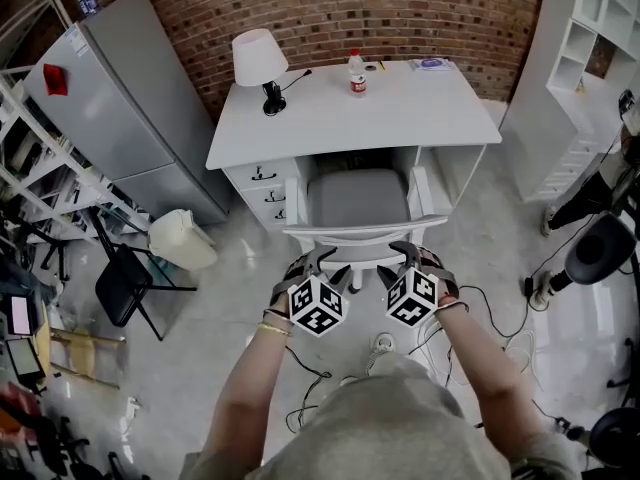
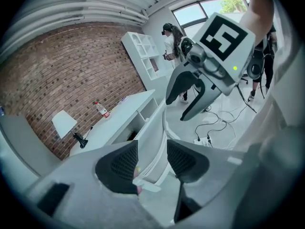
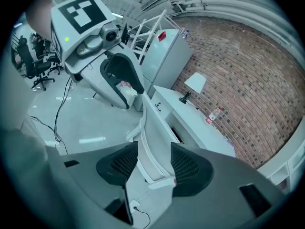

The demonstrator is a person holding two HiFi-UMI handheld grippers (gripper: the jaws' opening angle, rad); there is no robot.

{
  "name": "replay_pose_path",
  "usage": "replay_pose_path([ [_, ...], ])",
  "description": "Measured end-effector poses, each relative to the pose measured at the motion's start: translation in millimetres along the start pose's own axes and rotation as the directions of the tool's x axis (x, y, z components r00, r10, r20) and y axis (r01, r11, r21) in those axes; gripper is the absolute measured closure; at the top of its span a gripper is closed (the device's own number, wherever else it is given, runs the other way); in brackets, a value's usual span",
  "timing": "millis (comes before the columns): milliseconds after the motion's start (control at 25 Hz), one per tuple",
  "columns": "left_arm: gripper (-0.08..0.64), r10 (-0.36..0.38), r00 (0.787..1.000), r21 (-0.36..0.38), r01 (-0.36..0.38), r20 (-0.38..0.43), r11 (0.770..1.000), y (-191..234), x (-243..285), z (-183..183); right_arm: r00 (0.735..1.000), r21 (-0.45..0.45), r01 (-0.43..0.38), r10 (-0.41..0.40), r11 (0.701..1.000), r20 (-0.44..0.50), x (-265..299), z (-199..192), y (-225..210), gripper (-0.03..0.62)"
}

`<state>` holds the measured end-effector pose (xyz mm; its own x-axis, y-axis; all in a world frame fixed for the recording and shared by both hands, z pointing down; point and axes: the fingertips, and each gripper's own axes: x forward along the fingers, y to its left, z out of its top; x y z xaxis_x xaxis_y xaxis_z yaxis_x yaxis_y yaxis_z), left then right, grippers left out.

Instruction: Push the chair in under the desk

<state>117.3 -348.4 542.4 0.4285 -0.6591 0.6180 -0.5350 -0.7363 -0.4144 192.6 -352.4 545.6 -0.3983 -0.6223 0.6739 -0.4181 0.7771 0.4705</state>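
Left gripper (image 2: 152, 152): jaws spread wide, the white backrest (image 2: 154, 125) of the chair (image 1: 357, 200) seen in the gap; pad contact cannot be determined. Right gripper (image 3: 155, 156): jaws likewise spread, with the same backrest between them. Both grippers are held side by side just behind the backrest top. The grey seat is located in the kneehole under the front edge of the desk (image 1: 400, 113). A lamp (image 1: 259, 60) is noted near the tabletop's rear left corner.

We see a white lamp (image 1: 259, 56) and a bottle (image 1: 356, 74) near the brick wall (image 1: 400, 13), a grey fridge (image 1: 120, 108), a black folding chair (image 1: 122, 286)
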Motion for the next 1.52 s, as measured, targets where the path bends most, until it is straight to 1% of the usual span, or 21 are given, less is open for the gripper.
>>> replay_pose_path([
  [80,0.368,0.009,1.0,-0.031,-0.009,0.014,0.999,-2.7,-7.3,-0.4,1.0,0.043,0.002,-0.002,0.999,0.018,-7.6,3.3,4.0,0.383],
  [200,0.408,0.037,0.998,-0.106,-0.033,0.043,0.994,-4.3,-16.7,-1.1,0.999,0.114,0.012,-0.018,0.993,0.05,-18.5,7.4,6.7,0.393],
  [240,0.422,0.05,0.997,-0.128,-0.043,0.053,0.991,-4.8,-20.1,-1.3,0.997,0.138,0.024,-0.033,0.99,0.064,-22.5,9.2,6.5,0.426],
  [280,0.434,0.067,0.996,-0.146,-0.057,0.063,0.988,-5.3,-24.1,-1.3,0.996,0.162,0.038,-0.051,0.986,0.077,-26.9,11.0,6.5,0.477],
  [320,0.448,0.087,0.994,-0.159,-0.075,0.072,0.984,-5.7,-28.8,-1.1,0.994,0.185,0.048,-0.066,0.982,0.089,-31.6,12.7,7.2,0.504],
  [400,0.485,0.129,0.987,-0.182,-0.111,0.09,0.977,-7.2,-39.1,-0.1,0.99,0.236,0.057,-0.086,0.97,0.114,-41.3,16.2,10.4,0.533],
  [560,0.511,0.168,0.979,-0.23,-0.139,0.112,0.963,-14.7,-54.6,3.7,0.979,0.347,0.065,-0.128,0.936,0.161,-61.4,20.9,15.5,0.563],
  [720,0.529,0.191,0.974,-0.295,-0.148,0.125,0.944,-19.1,-65.5,6.4,0.961,0.458,0.071,-0.185,0.886,0.207,-80.3,26.4,17.2,0.575],
  [800,0.536,0.198,0.971,-0.327,-0.144,0.138,0.934,-23.7,-71.0,8.2,0.954,0.498,0.062,-0.198,0.865,0.225,-88.6,27.5,20.7,0.577],
  [960,0.546,0.216,0.964,-0.379,-0.143,0.157,0.914,-31.0,-87.9,13.0,0.947,0.537,0.038,-0.201,0.843,0.249,-105.8,29.1,31.1,0.58],
  [1280,0.549,0.219,0.959,-0.468,-0.112,0.18,0.877,-49.9,-105.8,14.6,0.924,0.596,-0.014,-0.217,0.803,0.313,-132.4,34.6,49.9,0.583],
  [1400,0.549,0.225,0.955,-0.484,-0.107,0.192,0.868,-55.0,-114.6,18.8,0.919,0.612,-0.015,-0.231,0.791,0.32,-142.5,34.7,54.6,0.583],
  [1520,0.549,0.235,0.95,-0.489,-0.107,0.207,0.865,-60.1,-124.8,23.0,0.912,0.636,-0.024,-0.244,0.771,0.33,-150.0,31.7,60.4,0.583],
])
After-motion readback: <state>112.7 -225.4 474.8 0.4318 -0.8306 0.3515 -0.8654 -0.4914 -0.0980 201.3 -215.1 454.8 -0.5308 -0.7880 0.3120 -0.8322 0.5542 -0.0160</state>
